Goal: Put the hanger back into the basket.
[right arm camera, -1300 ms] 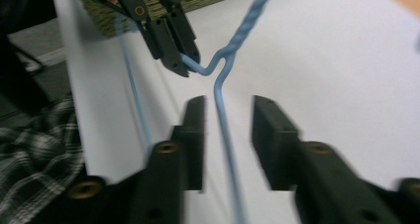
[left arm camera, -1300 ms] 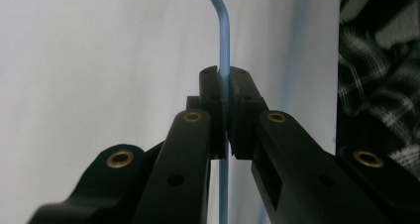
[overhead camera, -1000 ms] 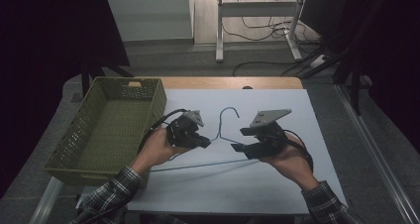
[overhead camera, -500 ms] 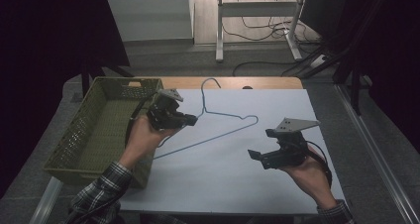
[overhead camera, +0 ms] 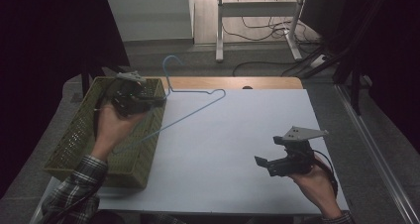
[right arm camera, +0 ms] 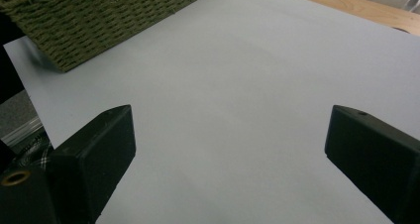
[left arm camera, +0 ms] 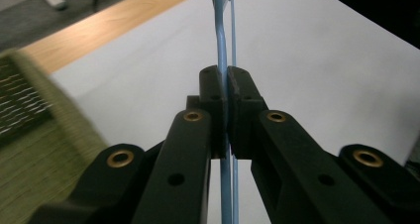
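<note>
Carrying the wire hanger (overhead camera: 190, 110) over the green basket (overhead camera: 79, 144), I keep the left gripper (overhead camera: 158, 101) pinching its wire while the right gripper (overhead camera: 258, 161) hangs spread and empty, its jaws just opened. Risk: the long hanger catches the basket rim and twists loose. White table (overhead camera: 237, 135), dim room.

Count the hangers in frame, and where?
1. The blue wire hanger is clamped in the left gripper, held over the green basket's right edge and the table. None seen in the basket.
</note>
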The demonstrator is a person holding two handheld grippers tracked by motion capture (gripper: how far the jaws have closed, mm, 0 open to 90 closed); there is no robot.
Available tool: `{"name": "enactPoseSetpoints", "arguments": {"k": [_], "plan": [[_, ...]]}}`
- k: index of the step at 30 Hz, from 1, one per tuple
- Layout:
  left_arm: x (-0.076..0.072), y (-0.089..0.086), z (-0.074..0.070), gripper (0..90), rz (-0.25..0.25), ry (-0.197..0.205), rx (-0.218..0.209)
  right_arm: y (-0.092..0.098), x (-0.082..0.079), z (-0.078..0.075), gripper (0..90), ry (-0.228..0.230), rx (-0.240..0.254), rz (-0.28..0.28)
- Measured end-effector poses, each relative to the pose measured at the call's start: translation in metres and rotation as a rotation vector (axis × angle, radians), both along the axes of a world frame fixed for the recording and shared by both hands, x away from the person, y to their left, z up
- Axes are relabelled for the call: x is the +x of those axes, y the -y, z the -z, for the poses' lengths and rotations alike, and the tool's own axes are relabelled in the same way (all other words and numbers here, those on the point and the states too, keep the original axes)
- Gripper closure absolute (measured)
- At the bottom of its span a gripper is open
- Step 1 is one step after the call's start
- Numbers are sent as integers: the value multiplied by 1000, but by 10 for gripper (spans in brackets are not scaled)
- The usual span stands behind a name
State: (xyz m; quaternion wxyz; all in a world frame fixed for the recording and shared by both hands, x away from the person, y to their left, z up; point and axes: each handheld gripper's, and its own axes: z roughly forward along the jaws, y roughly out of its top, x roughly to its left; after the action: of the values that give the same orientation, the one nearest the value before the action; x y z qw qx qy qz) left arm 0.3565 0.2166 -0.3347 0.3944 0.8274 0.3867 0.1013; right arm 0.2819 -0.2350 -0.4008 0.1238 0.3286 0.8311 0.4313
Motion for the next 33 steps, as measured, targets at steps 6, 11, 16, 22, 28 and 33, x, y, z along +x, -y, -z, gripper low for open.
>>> {"name": "enactPoseSetpoints", "arguments": {"k": [6, 11, 16, 22, 28, 33], "plan": [[-2, -51, -2, 874, -136, 27, -4, 10, -4, 9, 53, -6, 9, 28], [-6, -80, 2, 875, -213, 37, -23, 18, -5, 17, 55, -19, 7, 56], [-12, -110, 5, 874, -265, 49, -25, 24, -5, 21, 56, -27, 5, 73], [-19, -144, 8, 875, -304, 65, -16, 27, -3, 26, 56, -37, -4, 86], [-23, -167, 13, 875, -316, 86, -25, 28, -2, 28, 57, -43, -15, 86], [-21, -184, 37, 875, -306, 78, -28, 28, -1, 30, 57, -57, -23, 87]]}}
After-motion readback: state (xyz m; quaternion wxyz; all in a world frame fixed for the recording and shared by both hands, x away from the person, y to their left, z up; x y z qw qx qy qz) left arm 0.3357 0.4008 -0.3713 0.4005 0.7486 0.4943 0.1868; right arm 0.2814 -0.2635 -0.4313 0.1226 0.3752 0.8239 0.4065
